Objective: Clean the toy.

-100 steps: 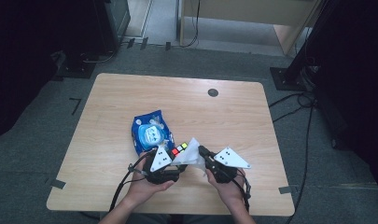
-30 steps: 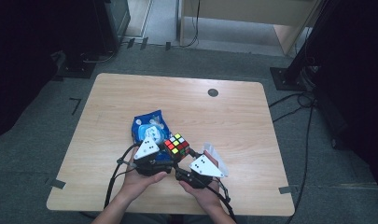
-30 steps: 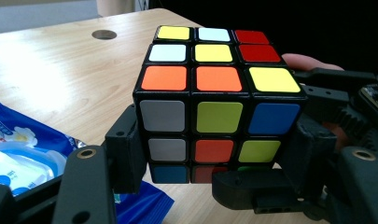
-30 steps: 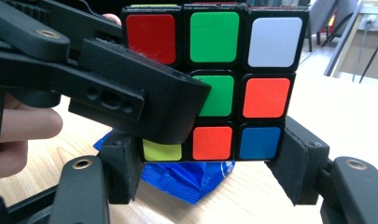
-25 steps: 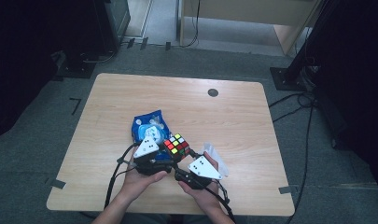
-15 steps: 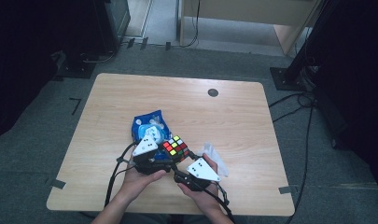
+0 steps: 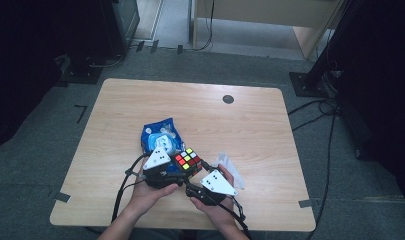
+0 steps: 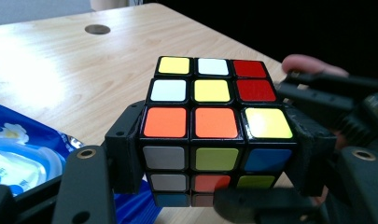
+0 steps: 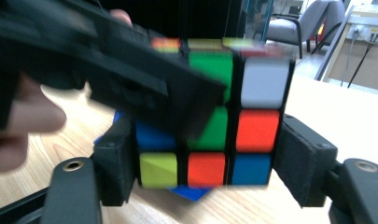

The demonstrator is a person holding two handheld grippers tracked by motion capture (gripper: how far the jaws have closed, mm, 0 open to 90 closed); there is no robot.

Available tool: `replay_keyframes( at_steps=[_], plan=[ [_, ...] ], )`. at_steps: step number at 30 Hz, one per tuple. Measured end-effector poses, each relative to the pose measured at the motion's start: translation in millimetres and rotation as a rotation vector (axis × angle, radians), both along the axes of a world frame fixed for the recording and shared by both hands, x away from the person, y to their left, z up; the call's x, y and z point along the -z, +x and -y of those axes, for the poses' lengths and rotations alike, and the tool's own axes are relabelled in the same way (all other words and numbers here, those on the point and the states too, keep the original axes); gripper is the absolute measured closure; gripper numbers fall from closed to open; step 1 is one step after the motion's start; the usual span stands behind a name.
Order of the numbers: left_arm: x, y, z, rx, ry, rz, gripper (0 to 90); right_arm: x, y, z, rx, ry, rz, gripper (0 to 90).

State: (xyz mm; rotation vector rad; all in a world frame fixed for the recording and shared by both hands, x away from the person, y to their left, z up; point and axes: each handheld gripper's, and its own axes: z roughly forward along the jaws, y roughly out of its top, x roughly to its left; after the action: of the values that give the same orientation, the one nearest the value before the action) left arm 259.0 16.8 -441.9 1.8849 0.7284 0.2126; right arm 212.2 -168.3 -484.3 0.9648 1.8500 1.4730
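Both grippers (image 7: 190,170) are black, each topped by a grey three-cornered plate (image 7: 157,159) and trailing black cable (image 7: 121,192).

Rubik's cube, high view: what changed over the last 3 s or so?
Both hands shifted left and toward the table's near edge, carrying the Rubik's cube with them. The left claw and right claw both clamp it now. The white plastic bag now lies uncovered beside the right hand. The blue packet and table stayed put.
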Motion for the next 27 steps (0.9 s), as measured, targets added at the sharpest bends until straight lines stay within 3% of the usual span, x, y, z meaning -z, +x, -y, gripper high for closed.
replay_keyframes(
  at_steps=[11,15,19,22,23,27],
  plan=[
    [0.9,2.3,-0.8,0.014,-0.03,-0.019,33.6,-3.0,-1.5,1.5,-0.002,-0.007,-0.006,34.6],
    [-0.5,2.7,-3.7,0.02,-0.048,-0.007,33.3,-3.5,-0.8,2.6,-0.003,-0.011,-0.02,34.7],
    [-7.8,4.0,-14.8,0.019,-0.096,0.018,32.1,-1.4,3.0,6.7,0.011,-0.014,-0.05,34.7],
    [-9.3,4.5,-18.9,0.012,-0.09,0.036,28.6,-1.0,5.6,10.0,0.017,-0.013,-0.06,34.8],
    [-8.9,5.2,-22.9,-0.004,-0.059,0.061,26.9,-1.4,7.5,13.4,0.025,-0.013,-0.07,34.7],
    [-8.0,9.6,-33.7,-0.025,-0.076,0.055,22.9,-2.5,11.8,23.3,0.042,-0.019,-0.083,34.7]
  ],
)
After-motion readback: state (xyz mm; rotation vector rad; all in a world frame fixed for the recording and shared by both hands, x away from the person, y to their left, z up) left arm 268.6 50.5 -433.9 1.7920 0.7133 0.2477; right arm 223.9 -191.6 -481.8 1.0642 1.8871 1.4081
